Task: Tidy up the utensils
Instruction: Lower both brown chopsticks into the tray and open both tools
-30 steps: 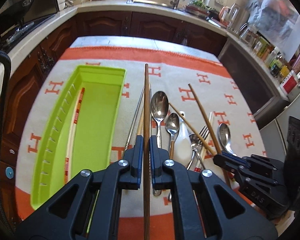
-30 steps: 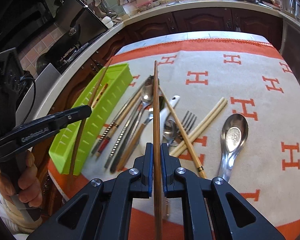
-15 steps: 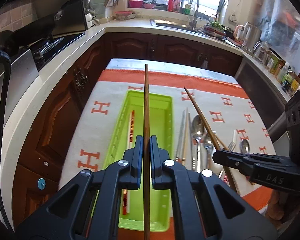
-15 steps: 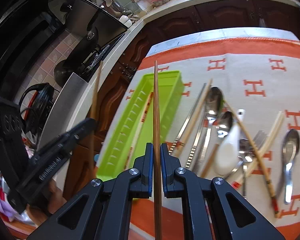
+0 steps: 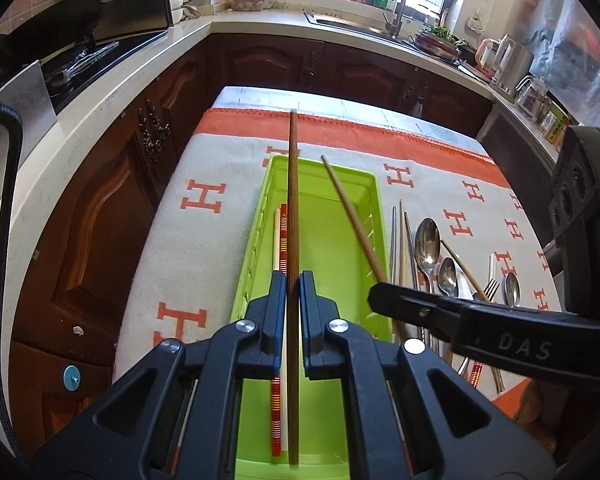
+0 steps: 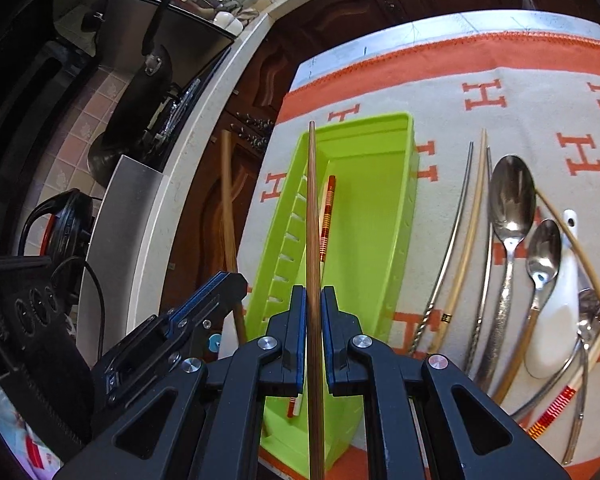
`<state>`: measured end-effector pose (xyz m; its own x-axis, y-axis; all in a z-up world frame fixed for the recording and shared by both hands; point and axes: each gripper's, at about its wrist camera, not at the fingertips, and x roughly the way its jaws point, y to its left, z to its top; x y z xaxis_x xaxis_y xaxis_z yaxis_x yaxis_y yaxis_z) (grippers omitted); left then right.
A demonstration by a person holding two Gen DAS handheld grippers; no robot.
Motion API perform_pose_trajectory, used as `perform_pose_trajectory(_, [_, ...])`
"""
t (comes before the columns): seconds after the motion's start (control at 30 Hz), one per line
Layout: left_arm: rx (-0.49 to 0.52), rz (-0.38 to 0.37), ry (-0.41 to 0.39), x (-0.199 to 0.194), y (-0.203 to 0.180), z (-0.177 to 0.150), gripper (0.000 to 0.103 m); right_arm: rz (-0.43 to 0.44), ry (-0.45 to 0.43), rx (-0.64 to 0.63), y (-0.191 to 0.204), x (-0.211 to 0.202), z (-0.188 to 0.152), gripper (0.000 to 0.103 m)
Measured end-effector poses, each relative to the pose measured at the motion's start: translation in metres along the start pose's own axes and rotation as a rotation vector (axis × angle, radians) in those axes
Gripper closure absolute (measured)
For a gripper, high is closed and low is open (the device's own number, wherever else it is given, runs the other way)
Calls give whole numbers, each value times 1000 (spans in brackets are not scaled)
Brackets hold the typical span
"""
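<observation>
left wrist view: left claw (image 5: 293,280) clenched on a dark wooden chopstick (image 5: 293,200), held near its middle, shaft running straight ahead over the green tray (image 5: 340,248). a red-banded chopstick (image 5: 283,236) lying in the tray along its left wall, just beside the held one. right claw (image 5: 376,294) reaching in from the right, carrying a second wooden chopstick (image 5: 350,218) slanted above the tray. spoons (image 5: 427,240) and a fork (image 5: 490,290) spread on the orange-lettered cloth (image 5: 204,200) covering the counter, right of the tray.

right wrist view: right claw (image 6: 313,300) with jaws opening, pads just off or barely on its wooden chopstick (image 6: 312,208); cannot tell whether contact remains. shaft lined up over the tray's (image 6: 384,184) slotted left wall. left claw (image 6: 224,284) at lower left, its chopstick (image 6: 229,208) angled up past the tray edge. metal chopsticks (image 6: 452,240), a pale chopstick (image 6: 470,236), two spoons (image 6: 512,200) and a white ceramic spoon (image 6: 556,312) on the cloth.

handling, as judged: light, stiff, thin and smooth sticks, prone to pivoting or rolling in a pinch; best gripped near mid-length, and released low and parallel to the tray's long side. likely delivery step, much of the sorting remaining.
</observation>
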<state>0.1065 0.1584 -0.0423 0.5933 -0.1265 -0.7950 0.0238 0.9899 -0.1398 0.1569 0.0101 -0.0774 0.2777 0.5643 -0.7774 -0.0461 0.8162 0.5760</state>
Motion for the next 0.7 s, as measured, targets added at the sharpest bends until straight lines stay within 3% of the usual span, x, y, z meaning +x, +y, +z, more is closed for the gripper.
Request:
perform_pose_trajectory(0.03, [-2,-4,-1,2,1,0,99,-4,10,6,-1,4,1,91])
perform_pose_trajectory(0.1, [-7,-4,6,4,2,1,99,-10,27,12,0,12,2,75])
perform_pose_trajectory(0.13, [-12,-2,8,4,2,1,98,-12,25,15,-1,15,2,73])
perform_pose_trajectory(0.37, [-23,7,23,5,2,-4,99,-36,-3,-48,5,14,-2,73])
perform_pose_trajectory(0.7, [-34,-1,33,-7,-6,-12,99,-71,-67,-132,8,-17,-13,73])
